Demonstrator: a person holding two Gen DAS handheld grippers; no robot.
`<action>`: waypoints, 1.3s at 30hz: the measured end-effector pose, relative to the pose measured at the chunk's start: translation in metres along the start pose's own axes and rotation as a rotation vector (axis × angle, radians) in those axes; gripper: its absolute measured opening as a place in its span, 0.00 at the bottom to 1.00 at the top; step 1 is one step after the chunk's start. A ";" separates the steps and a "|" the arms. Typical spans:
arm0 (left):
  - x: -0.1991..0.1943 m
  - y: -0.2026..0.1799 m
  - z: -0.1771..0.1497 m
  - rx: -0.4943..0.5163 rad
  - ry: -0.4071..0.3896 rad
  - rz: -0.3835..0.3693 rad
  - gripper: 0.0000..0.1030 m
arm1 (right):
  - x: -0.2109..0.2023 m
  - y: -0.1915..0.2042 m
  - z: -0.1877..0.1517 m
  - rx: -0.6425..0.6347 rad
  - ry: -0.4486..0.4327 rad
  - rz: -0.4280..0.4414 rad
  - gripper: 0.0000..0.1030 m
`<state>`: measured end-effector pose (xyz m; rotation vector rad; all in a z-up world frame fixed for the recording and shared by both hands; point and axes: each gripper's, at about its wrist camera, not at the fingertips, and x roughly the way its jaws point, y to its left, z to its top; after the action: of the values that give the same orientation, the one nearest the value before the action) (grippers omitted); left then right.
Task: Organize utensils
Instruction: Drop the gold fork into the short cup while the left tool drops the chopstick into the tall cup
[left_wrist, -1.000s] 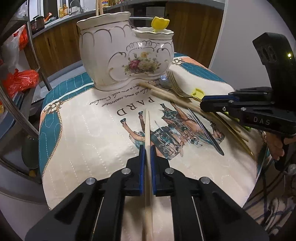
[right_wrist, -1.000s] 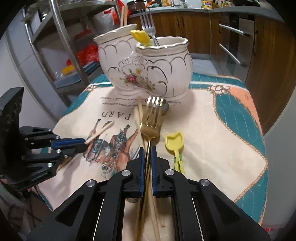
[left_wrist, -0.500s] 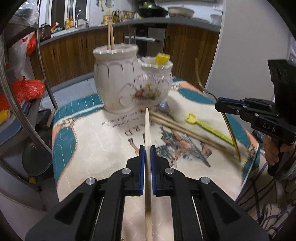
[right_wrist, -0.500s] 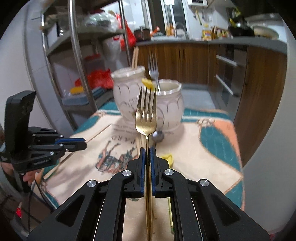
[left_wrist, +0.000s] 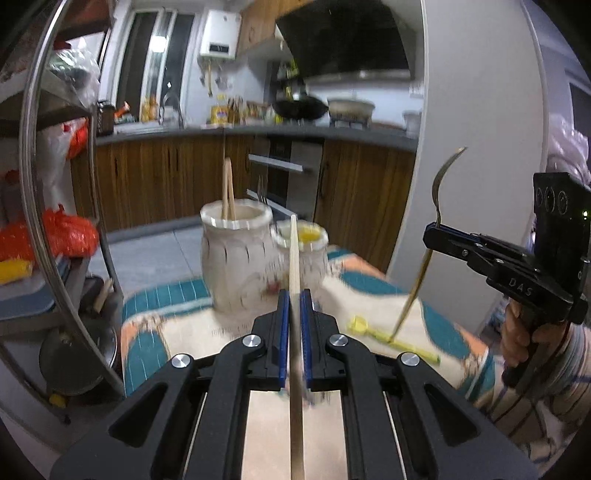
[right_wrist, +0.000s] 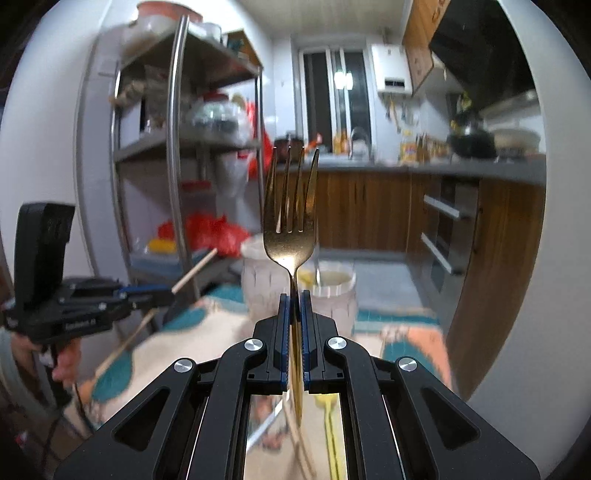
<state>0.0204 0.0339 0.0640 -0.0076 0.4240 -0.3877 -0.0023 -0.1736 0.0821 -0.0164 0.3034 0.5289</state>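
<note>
- Left claw is clamped on a wooden chopstick, which runs straight out between the blue pads and beyond them, its far tip in line with the ceramic holder.
- The holder's taller left pot has two chopsticks standing in it (the view is blurred).
- A yellow scoop lies on the bench cloth, right of the holder.
- Right claw is clamped on the neck of a gold fork, tines up, above the holder.
</note>
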 end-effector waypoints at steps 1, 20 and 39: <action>-0.001 0.001 0.005 -0.003 -0.019 0.001 0.06 | 0.003 -0.001 0.006 0.005 -0.013 -0.002 0.06; 0.117 0.052 0.146 -0.081 -0.265 0.102 0.06 | 0.094 -0.054 0.095 0.103 -0.114 -0.023 0.06; 0.136 0.069 0.086 -0.031 -0.170 0.166 0.06 | 0.156 -0.072 0.036 0.205 0.094 0.006 0.06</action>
<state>0.1948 0.0416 0.0818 -0.0354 0.2608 -0.2148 0.1712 -0.1553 0.0666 0.1591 0.4484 0.5018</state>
